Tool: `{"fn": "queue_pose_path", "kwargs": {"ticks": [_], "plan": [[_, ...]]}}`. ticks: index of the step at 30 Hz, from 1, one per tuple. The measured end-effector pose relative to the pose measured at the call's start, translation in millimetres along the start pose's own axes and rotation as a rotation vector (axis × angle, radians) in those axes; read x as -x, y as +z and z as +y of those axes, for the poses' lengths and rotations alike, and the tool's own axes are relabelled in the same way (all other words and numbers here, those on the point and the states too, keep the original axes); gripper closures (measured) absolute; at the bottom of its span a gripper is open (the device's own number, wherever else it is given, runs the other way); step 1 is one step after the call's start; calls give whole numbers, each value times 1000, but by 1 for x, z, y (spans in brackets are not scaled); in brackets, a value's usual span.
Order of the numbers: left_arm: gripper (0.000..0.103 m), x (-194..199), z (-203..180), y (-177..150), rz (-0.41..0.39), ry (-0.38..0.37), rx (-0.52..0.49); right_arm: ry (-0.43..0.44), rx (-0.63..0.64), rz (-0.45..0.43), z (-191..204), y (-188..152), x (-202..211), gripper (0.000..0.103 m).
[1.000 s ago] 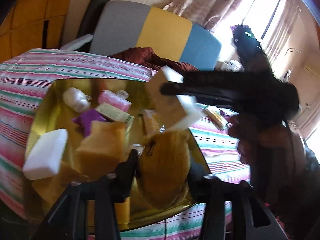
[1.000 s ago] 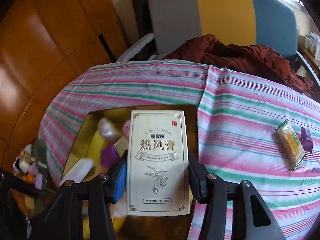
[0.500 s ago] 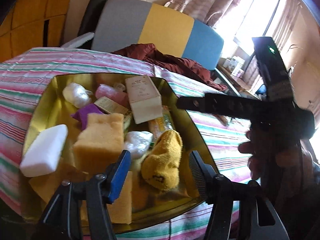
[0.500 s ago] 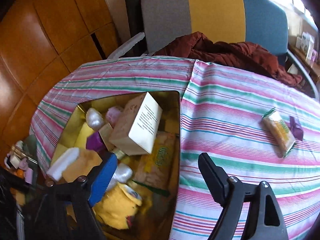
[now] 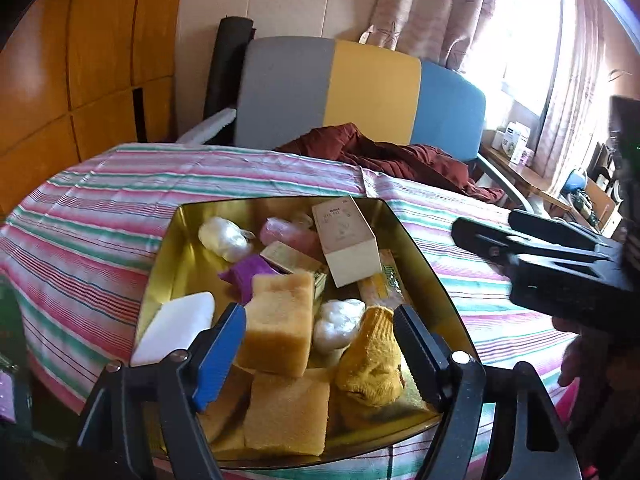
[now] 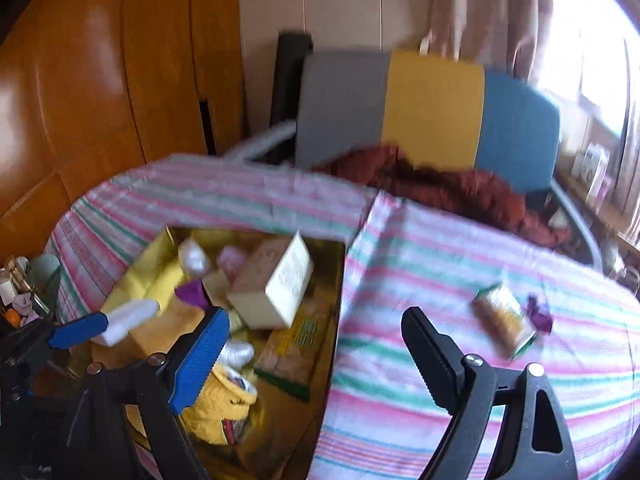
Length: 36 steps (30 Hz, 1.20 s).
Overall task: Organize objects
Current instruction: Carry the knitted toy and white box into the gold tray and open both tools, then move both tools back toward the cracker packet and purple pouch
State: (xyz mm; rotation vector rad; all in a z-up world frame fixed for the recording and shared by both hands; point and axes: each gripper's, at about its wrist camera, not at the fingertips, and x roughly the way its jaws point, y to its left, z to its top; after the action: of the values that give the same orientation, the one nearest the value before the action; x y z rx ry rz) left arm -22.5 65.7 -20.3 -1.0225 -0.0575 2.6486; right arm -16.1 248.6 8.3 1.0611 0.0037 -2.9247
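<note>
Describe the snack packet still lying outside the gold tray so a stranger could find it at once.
Start at the striped tablecloth and look right of the gold tray. On the bare cloth lies the snack packet, yellow with green ends. Its only neighbour is a small purple wrapper, darker and much smaller.

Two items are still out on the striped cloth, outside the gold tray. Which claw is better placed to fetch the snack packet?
Probably the right claw. Its jaws are opening with nothing between them, and the snack packet lies just beyond its right finger. The left claw is over the gold tray, facing the yellow sock.
</note>
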Motion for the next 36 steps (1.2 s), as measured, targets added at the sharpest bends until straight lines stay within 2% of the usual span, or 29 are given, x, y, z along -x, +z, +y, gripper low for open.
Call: {"fn": "queue_pose_path", "kwargs": {"ticks": [1, 2, 3, 5, 13, 19, 22, 36], "plan": [[25, 1, 0, 1, -3, 7, -1, 23, 2, 9, -1, 1, 0, 1], [22, 1, -1, 1, -3, 17, -1, 59, -3, 30, -3, -1, -3, 0], [22, 2, -1, 1, -5, 24, -3, 80, -11, 49, -5, -4, -5, 0], [21, 1, -3, 1, 1, 39, -21, 67, -12, 74, -6, -11, -10, 0], [21, -1, -6, 1, 15, 46, -20, 41, -54, 57, -18, -26, -3, 0], [21, 1, -7, 0, 19, 61, -23, -15, -81, 70, -37, -33, 0, 0], [20, 1, -10, 1, 18, 61, -33, -79, -71, 96, -45, -36, -1, 0], [19, 1, -24, 8, 19, 50, -77, -235, -107, 172, -117, -32, -6, 0]]}}
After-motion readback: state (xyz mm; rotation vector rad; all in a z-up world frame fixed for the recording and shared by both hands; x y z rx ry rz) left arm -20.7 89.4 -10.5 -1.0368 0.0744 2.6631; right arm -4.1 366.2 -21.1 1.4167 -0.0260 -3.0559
